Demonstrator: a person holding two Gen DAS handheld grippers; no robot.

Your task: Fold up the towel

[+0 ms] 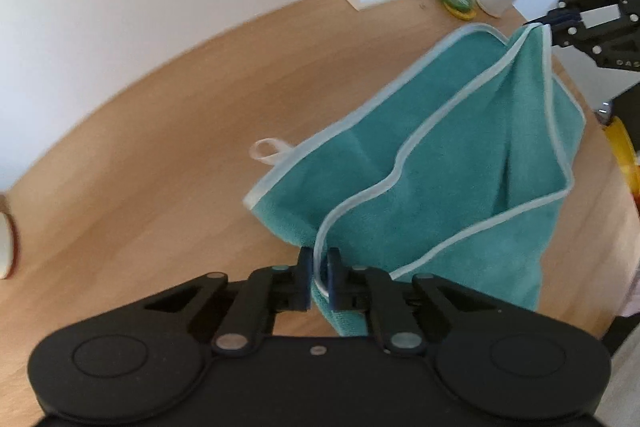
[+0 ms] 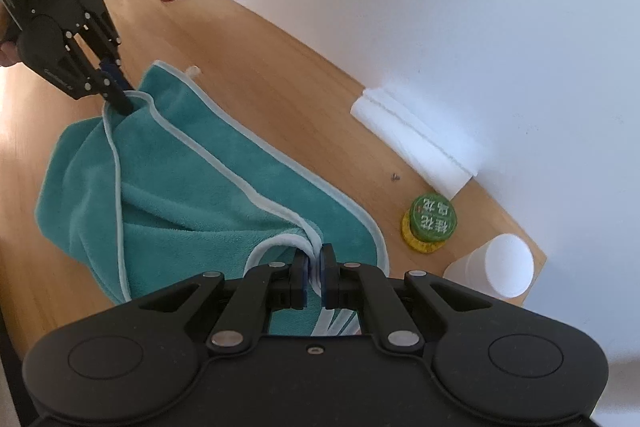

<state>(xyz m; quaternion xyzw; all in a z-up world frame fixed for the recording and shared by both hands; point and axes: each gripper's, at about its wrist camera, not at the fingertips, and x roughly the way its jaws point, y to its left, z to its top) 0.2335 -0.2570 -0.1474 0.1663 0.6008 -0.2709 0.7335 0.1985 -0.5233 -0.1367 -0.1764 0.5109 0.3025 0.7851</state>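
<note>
Teal towel, white-edged, rumpled.

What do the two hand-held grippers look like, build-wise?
Both match: the left hand-held gripper and right hand-held gripper are matte black, with round side housings, linkage bars on silver rivets, and dark blue pads. White lettering marks the left one's body. No cables or sleeves visible.

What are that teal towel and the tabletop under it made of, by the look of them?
Towel: probably microfibre or terry cloth, with a fuzzy matt nap, soft folds and a smooth pale stitched edging.
Table: light wood or wood-look laminate, with faint grain and a smooth, slightly satin surface; which one, I cannot tell.
</note>
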